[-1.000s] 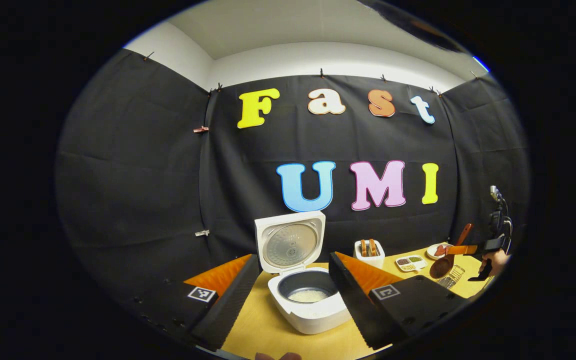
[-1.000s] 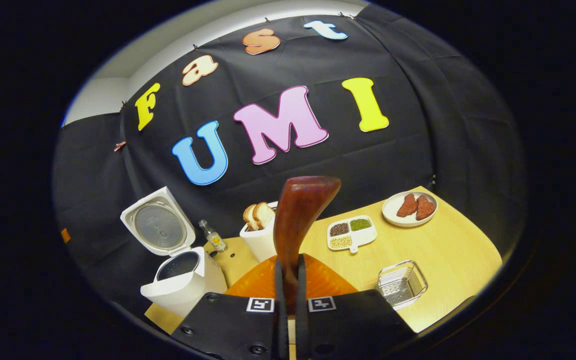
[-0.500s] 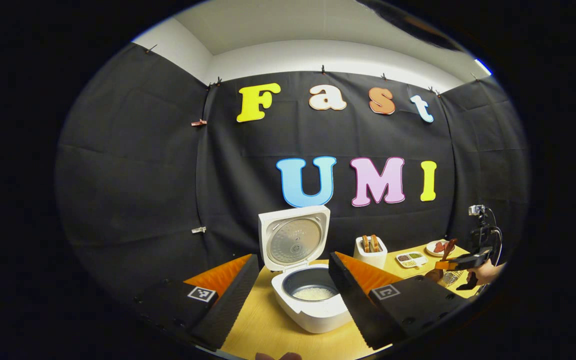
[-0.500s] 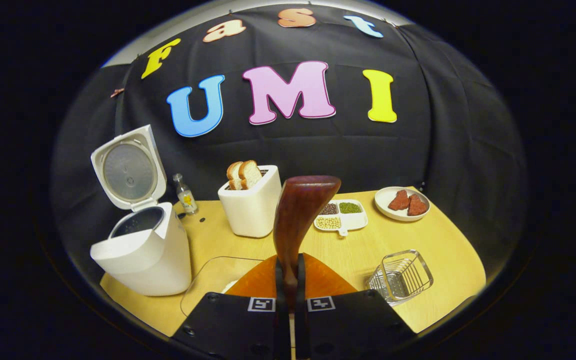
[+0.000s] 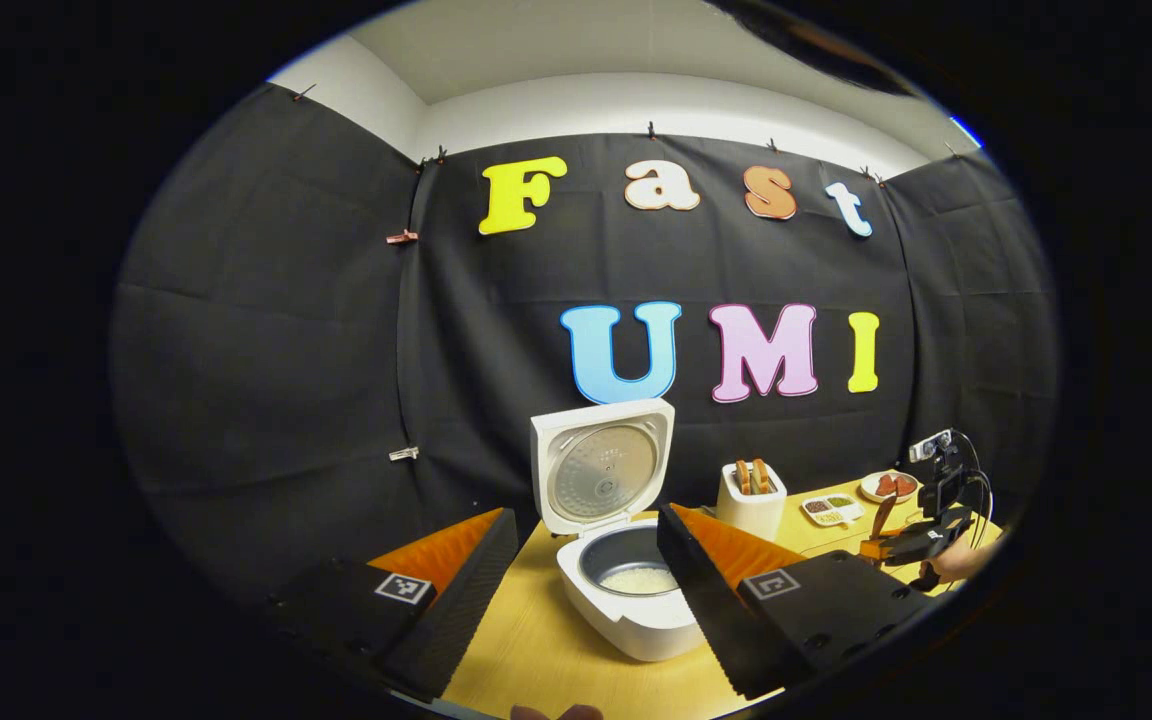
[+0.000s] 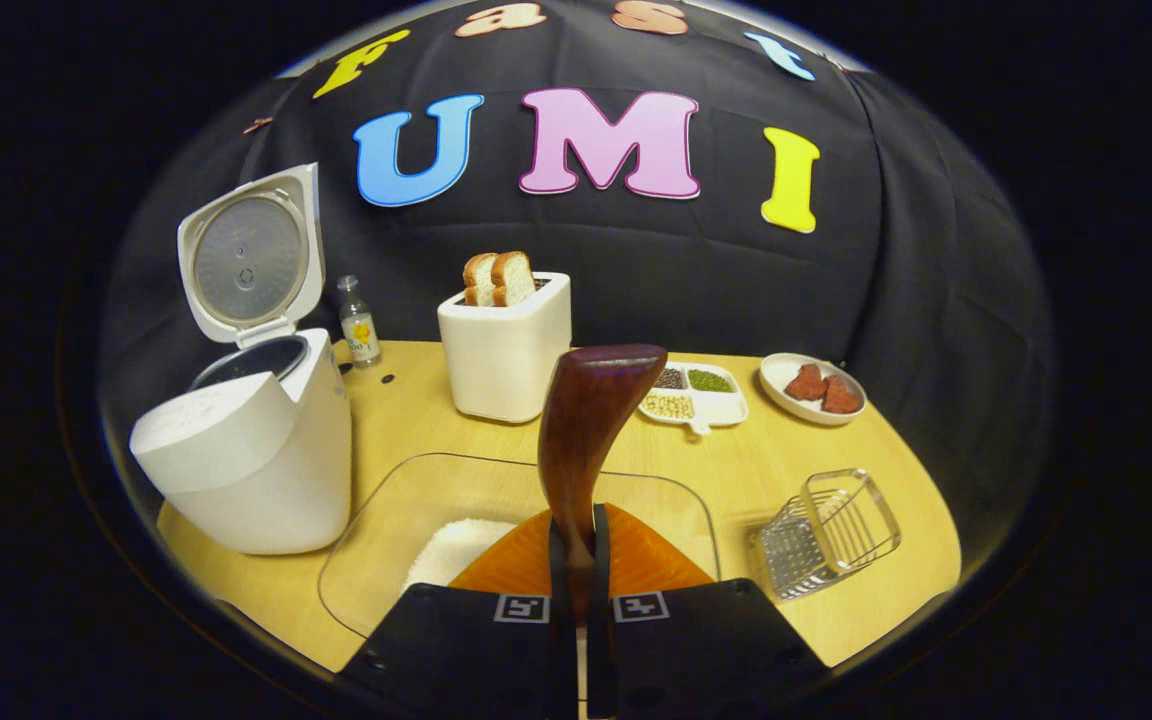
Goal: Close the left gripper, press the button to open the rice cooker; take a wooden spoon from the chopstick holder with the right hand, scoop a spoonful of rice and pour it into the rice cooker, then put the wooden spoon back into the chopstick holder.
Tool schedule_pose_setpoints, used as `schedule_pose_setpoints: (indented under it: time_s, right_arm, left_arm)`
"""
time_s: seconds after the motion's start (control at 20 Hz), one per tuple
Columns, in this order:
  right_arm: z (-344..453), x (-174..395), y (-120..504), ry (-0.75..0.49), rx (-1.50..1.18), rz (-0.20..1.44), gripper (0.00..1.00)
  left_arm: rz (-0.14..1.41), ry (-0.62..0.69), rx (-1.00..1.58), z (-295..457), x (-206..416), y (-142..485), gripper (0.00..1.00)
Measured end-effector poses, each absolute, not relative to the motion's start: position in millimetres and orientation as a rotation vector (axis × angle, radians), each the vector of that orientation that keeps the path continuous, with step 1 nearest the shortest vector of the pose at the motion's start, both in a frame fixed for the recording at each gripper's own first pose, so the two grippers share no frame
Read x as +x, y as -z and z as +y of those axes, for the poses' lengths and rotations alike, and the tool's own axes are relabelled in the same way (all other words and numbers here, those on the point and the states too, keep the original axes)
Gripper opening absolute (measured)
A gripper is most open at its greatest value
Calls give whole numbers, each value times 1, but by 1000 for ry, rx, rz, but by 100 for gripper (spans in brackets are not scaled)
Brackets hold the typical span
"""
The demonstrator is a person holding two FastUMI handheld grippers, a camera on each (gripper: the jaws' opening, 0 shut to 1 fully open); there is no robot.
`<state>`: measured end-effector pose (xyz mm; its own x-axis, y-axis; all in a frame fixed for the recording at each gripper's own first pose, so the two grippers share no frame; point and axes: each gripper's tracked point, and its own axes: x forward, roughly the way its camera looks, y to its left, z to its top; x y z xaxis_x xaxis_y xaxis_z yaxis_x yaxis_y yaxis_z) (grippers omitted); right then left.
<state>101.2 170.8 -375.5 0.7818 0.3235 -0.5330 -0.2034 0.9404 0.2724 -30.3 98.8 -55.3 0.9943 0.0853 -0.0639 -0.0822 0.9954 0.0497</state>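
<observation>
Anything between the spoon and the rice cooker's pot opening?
Nothing visible. The right gripper holds the wooden spoon above the clear rice dish; the rice cooker stands to its left, lid up, pot open.

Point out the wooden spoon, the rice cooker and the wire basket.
wooden spoon (image 6: 586, 420): right gripper view, on its handle.
rice cooker (image 6: 246, 470): right gripper view, on its front wall.
wire basket (image 6: 841, 520): right gripper view, on its side wires.

Wooden table (image 6: 816, 470), rice cooker (image 6: 246, 455), toaster (image 6: 504, 345), wire basket (image 6: 826, 530)
</observation>
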Motion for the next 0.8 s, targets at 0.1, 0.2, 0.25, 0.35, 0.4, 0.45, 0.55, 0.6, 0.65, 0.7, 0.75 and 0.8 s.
schedule_pose_setpoints:
  time_s: [0.1,0.2,0.25,0.35,0.4,0.45,0.55,0.6,0.65,0.7,0.75,0.8]
  right_arm:
    - [183,97,376,-292,308,637,8]
    - [191,93,379,-280,441,679,8]
    - [188,94,381,-256,513,694,8]
    - [177,95,385,-199,683,725,8]
    - [172,96,382,-181,779,724,8]
    - [167,97,380,-171,854,715,8]
    - [158,99,374,-165,966,696,8]
    - [152,100,371,-164,1005,687,8]
    - [145,100,365,-165,1035,676,8]
    - [139,101,361,-163,1062,667,8]
    - [134,101,357,-155,1089,660,8]
    - [128,102,352,-144,1116,651,8]
  left_arm:
    - [71,-88,49,102,-32,57,97]
    - [71,-91,35,103,-32,58,97]
    - [71,-95,27,104,-32,59,97]
    - [72,-98,16,105,-31,59,97]
    - [70,-100,16,106,-32,58,97]
    - [66,-101,18,106,-32,57,97]
    - [61,-101,21,106,-32,56,97]
    - [59,-99,20,106,-33,56,97]
    - [57,-100,17,106,-34,55,97]
    - [57,-100,12,105,-33,55,97]
    - [55,-100,7,105,-34,56,97]
    - [54,-101,4,105,-34,55,97]
